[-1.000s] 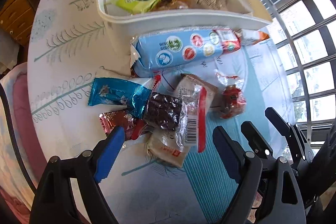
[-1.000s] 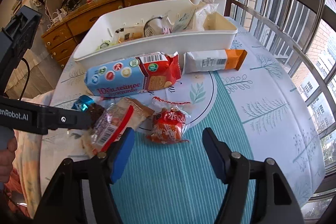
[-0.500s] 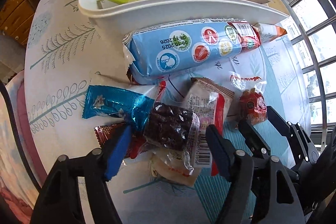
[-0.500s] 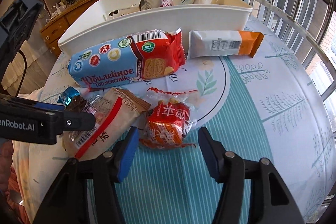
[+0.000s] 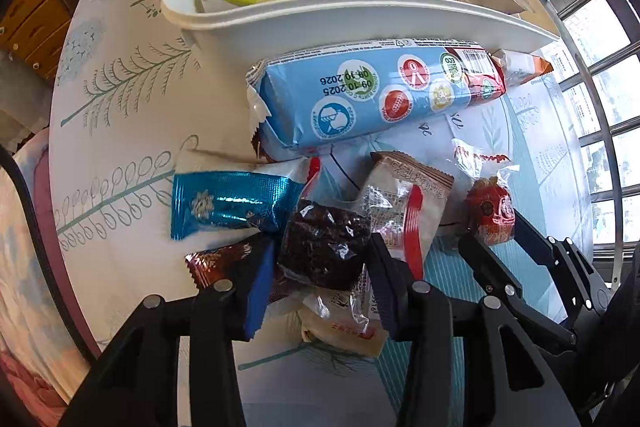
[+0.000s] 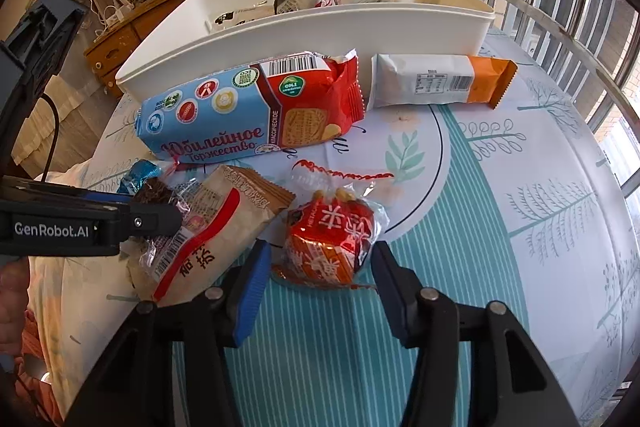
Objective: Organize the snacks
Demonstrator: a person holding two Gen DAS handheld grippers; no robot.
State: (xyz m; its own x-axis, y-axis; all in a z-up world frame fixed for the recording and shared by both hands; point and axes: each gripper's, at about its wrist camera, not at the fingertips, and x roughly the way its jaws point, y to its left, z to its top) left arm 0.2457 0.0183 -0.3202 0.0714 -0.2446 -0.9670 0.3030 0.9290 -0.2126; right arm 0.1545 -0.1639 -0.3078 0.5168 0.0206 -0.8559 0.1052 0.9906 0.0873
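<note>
Loose snacks lie on the patterned tablecloth in front of a white bin that holds several packets. My left gripper points down over a dark brownie in clear wrap. Its jaws are closing, and both pads touch the brownie's sides. One of its fingers shows at the left of the right wrist view. My right gripper straddles a red candy pouch. Its jaws are closing too, with a sliver of room left at the blue pad.
A long blue-and-red biscuit pack and a white-and-orange bar lie against the bin's wall. A teal wrapper, a beige packet with a red stripe and a red-brown wrapper crowd the brownie. Window bars stand at the right.
Both grippers have sunk toward the table and narrowed. The left one has drawn in around the brownie, the right one around the red pouch.
</note>
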